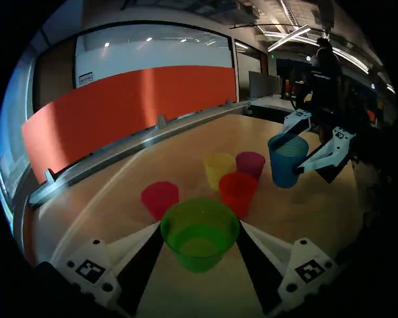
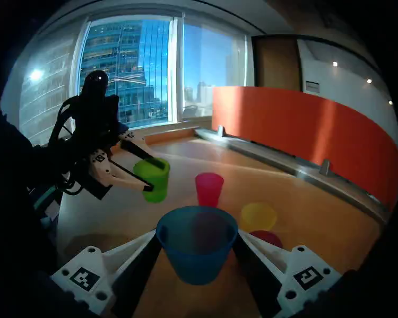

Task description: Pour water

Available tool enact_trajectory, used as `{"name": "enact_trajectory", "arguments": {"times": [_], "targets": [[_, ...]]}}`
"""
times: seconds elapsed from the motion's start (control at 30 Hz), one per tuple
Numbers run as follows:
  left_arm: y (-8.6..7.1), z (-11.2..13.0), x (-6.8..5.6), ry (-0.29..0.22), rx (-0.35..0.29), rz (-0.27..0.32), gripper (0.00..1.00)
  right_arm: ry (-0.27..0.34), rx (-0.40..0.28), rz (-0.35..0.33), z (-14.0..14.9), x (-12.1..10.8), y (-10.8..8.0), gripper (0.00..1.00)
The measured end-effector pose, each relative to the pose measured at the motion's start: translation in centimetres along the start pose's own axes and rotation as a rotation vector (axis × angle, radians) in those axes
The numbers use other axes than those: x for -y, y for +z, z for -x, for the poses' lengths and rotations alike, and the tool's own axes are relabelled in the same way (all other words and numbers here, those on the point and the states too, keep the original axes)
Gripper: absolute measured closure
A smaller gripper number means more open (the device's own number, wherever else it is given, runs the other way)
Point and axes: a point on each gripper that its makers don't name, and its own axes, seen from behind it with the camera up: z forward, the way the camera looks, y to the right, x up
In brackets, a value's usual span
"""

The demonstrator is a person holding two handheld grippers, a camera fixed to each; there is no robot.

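The green cup [image 1: 199, 246] is pinched between the fingers of the left claw [image 1: 199, 229]. The blue cup [image 2: 197, 254] is pinched likewise by the right claw [image 2: 197, 238], ahead and right of the left claw. Both are held upright, long axis vertical, mouths upward, over the surface [image 1: 305, 212]. One rim should be brought just above the other mouth and tilted slowly. Which cup carries water cannot be told.
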Motion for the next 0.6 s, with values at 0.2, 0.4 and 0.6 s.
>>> {"name": "enact_trajectory", "arguments": {"times": [0.2,0.4,0.6], "targets": [[1.3,1.8,0.5,0.002,0.064,0.009,0.12,0.008,0.049,-0.013,2.0,0.1,0.9,0.08],[2.3,3.2,1.1,0.009,0.111,0.014,0.12,0.015,0.079,-0.024,3.1,0.1,1.7,0.08],[3.3,3.9,1.7,-0.008,0.136,0.018,0.12,0.01,0.094,-0.027,3.7,0.1,2.1,0.08]]}}
